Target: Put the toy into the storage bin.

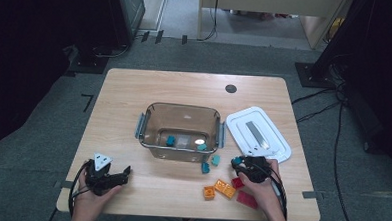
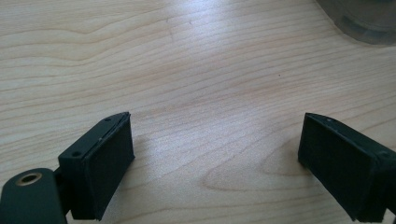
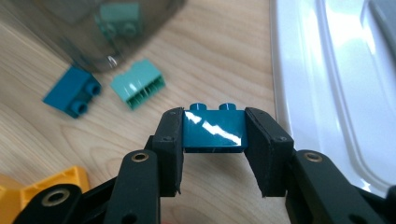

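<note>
Wooden counter [image 1: 134,93] under us | our right hand-held gripper [image 3: 214,135] clamps a dark teal brick [image 3: 214,132] at lower centre | our left hand-held gripper [image 2: 215,158] spread apart, empty, bottom of frame

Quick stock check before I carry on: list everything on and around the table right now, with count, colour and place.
Table: 1, light wood, centre of the high view.
Bin: 1, clear brownish, mid-table, open.
Lid: 1, white, flat on the table to the right of the bin.
Bricks in bin: 2 that I can make out, teal, on its floor.
Loose teal bricks: 2, one dark, one paler, on the table by the bin's near right corner.
Held brick: 1, dark teal, between the right gripper's jaws.
Orange bricks: 2, near edge.
Red bricks: 2, near right edge.
Left gripper: open, over bare wood.
Right gripper: shut on the held brick.
</note>
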Tool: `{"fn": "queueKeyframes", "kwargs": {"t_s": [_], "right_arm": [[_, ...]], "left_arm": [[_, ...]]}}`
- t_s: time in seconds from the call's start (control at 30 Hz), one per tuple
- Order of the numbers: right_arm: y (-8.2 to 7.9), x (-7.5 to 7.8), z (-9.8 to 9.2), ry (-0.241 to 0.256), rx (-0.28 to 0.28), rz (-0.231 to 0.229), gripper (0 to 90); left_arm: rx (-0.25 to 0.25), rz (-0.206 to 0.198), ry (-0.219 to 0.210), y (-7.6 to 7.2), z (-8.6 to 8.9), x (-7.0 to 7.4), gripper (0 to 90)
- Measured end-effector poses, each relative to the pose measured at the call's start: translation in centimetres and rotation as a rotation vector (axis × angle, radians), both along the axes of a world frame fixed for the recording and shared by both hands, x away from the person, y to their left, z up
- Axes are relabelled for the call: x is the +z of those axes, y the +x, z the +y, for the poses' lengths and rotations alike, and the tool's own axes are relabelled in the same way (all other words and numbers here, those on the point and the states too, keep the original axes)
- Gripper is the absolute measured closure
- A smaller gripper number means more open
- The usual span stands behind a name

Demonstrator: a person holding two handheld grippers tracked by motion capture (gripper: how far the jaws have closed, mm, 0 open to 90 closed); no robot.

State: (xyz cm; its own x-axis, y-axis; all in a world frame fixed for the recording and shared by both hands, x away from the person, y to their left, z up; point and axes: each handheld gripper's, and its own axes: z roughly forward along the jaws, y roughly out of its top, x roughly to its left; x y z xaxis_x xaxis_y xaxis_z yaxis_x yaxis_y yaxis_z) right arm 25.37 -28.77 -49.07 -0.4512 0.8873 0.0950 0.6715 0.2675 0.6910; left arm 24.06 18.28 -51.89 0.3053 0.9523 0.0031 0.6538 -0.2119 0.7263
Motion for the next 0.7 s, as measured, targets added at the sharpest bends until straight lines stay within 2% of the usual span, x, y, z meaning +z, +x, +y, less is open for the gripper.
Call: {"fn": "queueKeyframes", "kwargs": {"t_s": [0.23,0.53,0.7], "right_arm": [[0.1,2.0,-0.5,0.056,-0.001,-0.04,59.7],[1.0,5.9,-0.4,0.058,0.006,-0.099,59.8],[1.7,8.0,0.0,0.066,0.025,-0.116,59.8]], "left_arm": [[0.0,0.0,0.0,0.0,0.0,0.0,10.3],[0.0,0.0,0.0,0.0,0.0,0.0,10.3],[0.0,0.0,0.0,0.0,0.0,0.0,10.3]]}}
